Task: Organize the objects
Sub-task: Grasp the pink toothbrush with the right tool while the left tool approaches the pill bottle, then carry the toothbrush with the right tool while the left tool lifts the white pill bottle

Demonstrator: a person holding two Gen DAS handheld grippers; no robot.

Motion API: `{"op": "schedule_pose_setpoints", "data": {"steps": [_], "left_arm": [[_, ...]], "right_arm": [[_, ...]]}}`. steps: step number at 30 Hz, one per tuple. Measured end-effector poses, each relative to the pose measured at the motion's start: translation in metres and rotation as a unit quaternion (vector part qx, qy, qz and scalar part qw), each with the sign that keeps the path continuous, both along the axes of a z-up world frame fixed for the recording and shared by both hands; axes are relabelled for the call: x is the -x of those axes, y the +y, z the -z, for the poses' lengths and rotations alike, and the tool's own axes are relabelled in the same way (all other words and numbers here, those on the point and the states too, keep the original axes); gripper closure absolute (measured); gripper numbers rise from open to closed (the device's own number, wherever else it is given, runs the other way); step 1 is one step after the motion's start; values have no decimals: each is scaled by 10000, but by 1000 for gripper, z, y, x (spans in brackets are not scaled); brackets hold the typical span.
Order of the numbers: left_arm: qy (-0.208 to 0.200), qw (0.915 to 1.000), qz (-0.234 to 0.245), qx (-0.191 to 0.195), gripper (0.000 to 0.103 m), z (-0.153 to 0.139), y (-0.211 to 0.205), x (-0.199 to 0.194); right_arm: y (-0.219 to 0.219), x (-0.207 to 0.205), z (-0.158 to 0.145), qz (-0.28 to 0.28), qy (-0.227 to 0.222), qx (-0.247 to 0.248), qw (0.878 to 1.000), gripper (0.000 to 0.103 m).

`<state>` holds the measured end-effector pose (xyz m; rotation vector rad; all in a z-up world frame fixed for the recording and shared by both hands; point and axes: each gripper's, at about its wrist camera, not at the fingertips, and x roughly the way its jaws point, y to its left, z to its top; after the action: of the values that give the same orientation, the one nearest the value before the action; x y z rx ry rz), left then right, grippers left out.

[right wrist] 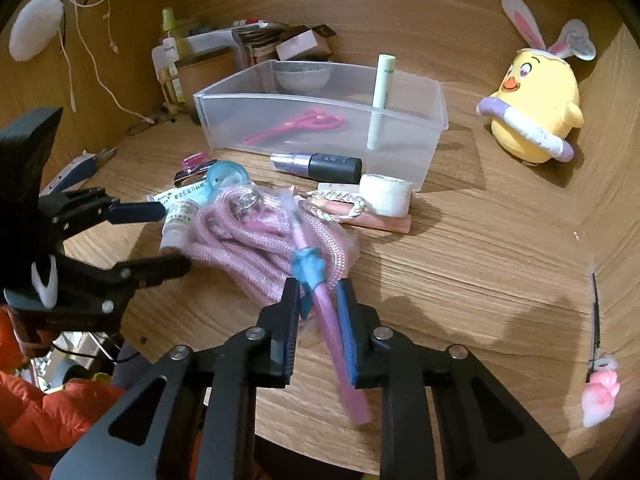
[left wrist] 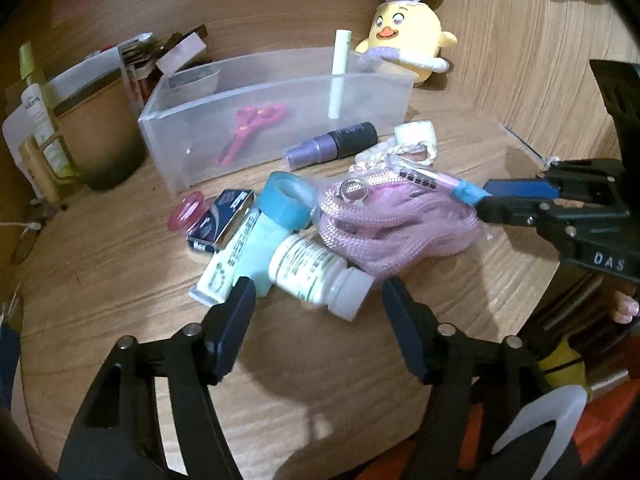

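Where the clutter spreads in front of the clear plastic bin (right wrist: 424,128), a pink pen (right wrist: 326,320) with a blue star-shaped collar, lying across a bagged coil of pink braided rope (right wrist: 256,248) on the wooden desk (right wrist: 460,264). Clamped on the pen's smooth barrel: right gripper (right wrist: 318,300), angled downward, black jaws with ribbed blue pads nearly together. Reaching in from the side, tilted down over a white pill bottle (left wrist: 316,272): left gripper (left wrist: 320,292), fingers apart, straddling the bottle's cap end, pads not pressing on it. Just beside the bottle, a pale green tube (left wrist: 228,256), a blue tape roll (left wrist: 288,200) and a small dark box (left wrist: 222,220). Nearer the bin, a purple and black spray bottle (right wrist: 320,164) on its side, a white gauze roll (right wrist: 386,194). Inside the bin, pink scissors (right wrist: 304,124) lying flat, a pale stick (right wrist: 382,96) leaning upright. Far right against the wall, a soft yellow chick plush (right wrist: 536,108) with bunny ears.
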<state>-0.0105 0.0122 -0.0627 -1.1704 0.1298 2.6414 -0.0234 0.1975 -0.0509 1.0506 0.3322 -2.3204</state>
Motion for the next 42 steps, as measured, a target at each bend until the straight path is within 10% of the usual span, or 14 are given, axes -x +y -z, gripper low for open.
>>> {"op": "schedule_pose_setpoints", "data": {"steps": [9,13,20,24,42], "left_arm": [[220,9997,-55,59,52,-4,3,-4],[242,9996,-104,33,92,-12,-4,-11],[344,9993,-65,109,89,-20,-11,-16],[416,9988,-45,251,49,-20,-11,-10],[311,9988,262,291,44,-5,-5,16]], "right_arm": [[7,-2,-15,125,222,178,9995,88],[11,2,-23,208,305,305,9989,88],[14,10,-24,225,253,457,9984,88],[18,11,-18,242,129,442,9986,88],[30,35,12,337,-353,28,9988,88]]}}
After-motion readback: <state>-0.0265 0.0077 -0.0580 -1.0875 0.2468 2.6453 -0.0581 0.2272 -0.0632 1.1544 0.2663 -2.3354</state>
